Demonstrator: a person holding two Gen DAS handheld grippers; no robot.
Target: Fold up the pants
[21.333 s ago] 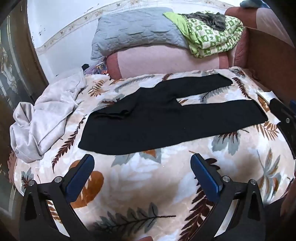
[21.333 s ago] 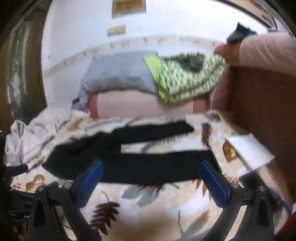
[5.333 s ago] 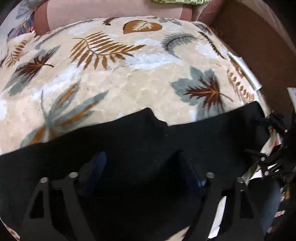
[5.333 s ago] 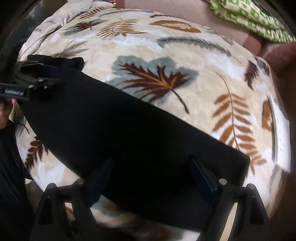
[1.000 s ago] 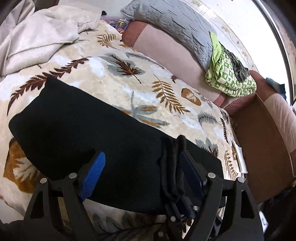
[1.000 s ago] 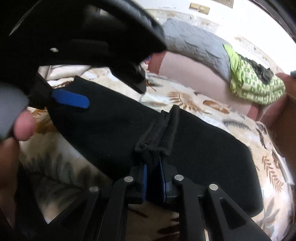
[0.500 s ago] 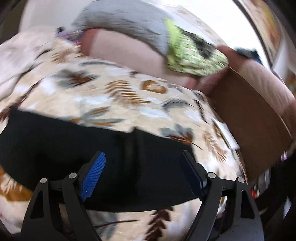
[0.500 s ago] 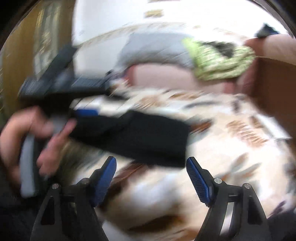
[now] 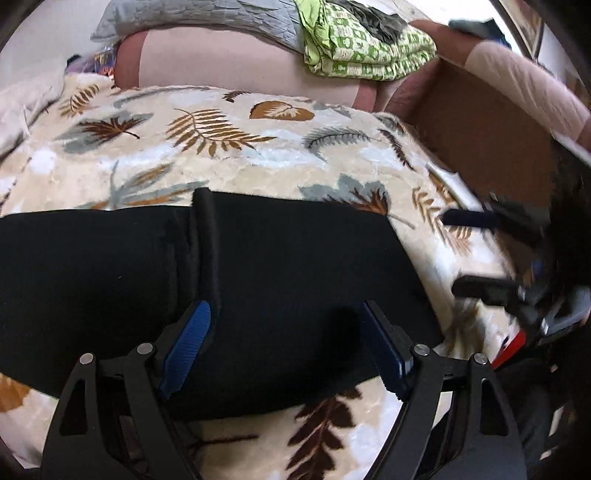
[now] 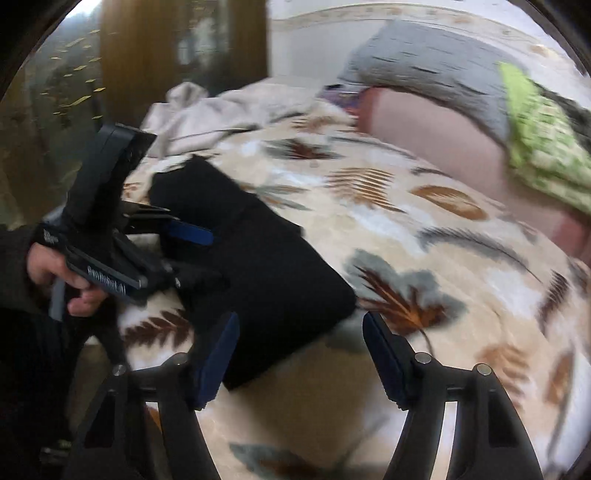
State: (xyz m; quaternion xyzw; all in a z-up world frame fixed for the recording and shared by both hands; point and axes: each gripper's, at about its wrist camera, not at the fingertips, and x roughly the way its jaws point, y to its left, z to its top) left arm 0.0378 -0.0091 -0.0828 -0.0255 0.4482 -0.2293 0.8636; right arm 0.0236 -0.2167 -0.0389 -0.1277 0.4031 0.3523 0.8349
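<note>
The black pants point(image 9: 258, 280) lie folded into a wide band across the leaf-print blanket point(image 9: 229, 140), with a raised hem ridge point(image 9: 207, 251) running across the top layer. My left gripper point(image 9: 288, 347) is open and empty, hovering low over the pants' near edge. My right gripper point(image 10: 299, 354) is open and empty over the right end of the pants point(image 10: 258, 273). The right gripper also shows in the left wrist view point(image 9: 495, 254), blurred, off the pants' right end. The left gripper shows in the right wrist view point(image 10: 184, 251), over the pants.
A pink bolster point(image 9: 236, 62), a grey pillow point(image 9: 207, 14) and a green patterned cloth point(image 9: 365, 44) lie at the back. A pale crumpled garment point(image 10: 214, 110) lies at the far left. A brown bed board point(image 9: 491, 140) stands to the right.
The right gripper has let go of the pants hem, opened and swung away to the pants' right end. The left gripper has dropped closer over the pants. The hem now lies flat on the fold.
</note>
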